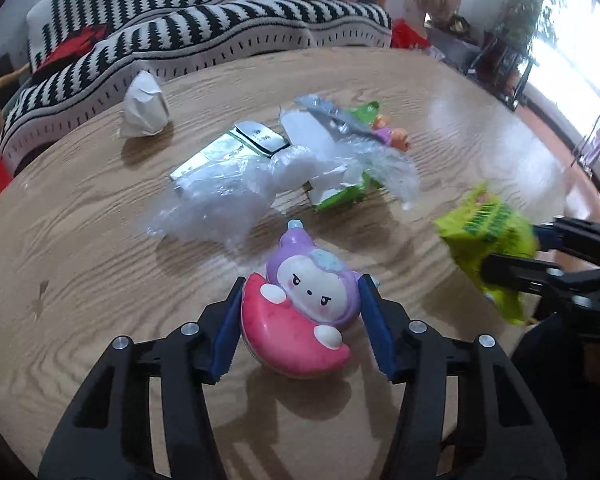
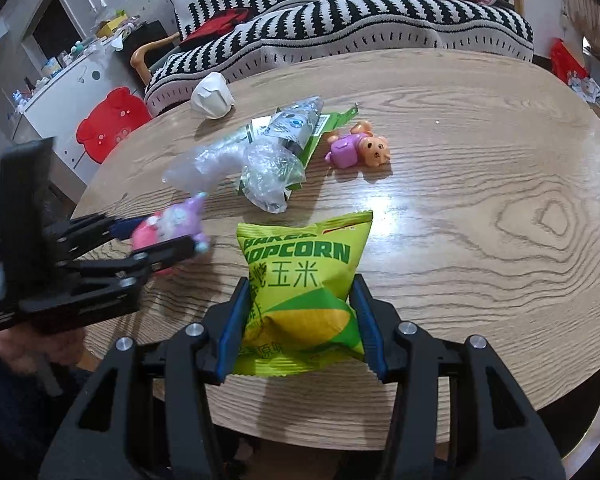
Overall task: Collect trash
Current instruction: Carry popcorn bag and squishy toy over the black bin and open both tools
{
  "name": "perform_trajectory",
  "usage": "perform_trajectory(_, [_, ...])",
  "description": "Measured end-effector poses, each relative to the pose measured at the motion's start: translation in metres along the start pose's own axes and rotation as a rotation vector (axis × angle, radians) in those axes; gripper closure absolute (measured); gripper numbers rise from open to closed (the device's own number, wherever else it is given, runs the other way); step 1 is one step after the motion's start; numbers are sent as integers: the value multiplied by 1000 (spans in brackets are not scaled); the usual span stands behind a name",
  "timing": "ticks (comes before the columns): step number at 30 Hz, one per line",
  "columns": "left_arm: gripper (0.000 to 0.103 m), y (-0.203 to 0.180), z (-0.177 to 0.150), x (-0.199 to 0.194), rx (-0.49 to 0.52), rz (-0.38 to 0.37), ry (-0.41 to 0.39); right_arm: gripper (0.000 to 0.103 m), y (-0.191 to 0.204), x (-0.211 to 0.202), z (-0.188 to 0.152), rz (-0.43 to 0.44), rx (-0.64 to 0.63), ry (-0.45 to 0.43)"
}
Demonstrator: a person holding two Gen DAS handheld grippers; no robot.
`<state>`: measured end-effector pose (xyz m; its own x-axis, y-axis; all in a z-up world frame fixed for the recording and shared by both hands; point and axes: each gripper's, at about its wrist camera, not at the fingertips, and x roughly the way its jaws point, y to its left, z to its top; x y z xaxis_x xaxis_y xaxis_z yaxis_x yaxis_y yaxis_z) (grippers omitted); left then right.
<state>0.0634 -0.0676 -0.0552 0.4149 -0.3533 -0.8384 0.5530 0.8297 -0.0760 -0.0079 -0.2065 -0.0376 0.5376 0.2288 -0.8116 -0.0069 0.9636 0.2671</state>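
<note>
- Popcorn bag (image 2: 300, 292): light, puffy, crinkly; right tongs (image 2: 300, 320) clench its lower half.
- Left tongs (image 1: 300, 320) grip hard moon toy (image 1: 300, 320).
- Wrappers (image 1: 260, 176) lie at twelve o'clock.

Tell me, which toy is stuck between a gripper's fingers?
The purple-hooded doll on the pink moon, held by the left gripper. The little orange bear in purple lies free on the table, far from both grippers.

A round wooden table (image 2: 480, 220) has a black-and-white striped sofa (image 2: 340, 20) behind its far edge, with a red bear-shaped stool (image 2: 110, 122) off its far left side, a white cabinet (image 2: 56, 92) beyond that, and potted plants (image 1: 528, 12) past its far right.
</note>
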Motion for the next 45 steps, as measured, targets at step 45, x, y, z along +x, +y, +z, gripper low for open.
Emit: perform_trajectory(45, [50,-421,29,36,339,-465,97,53,-303,-259,-166,-511,563,-258])
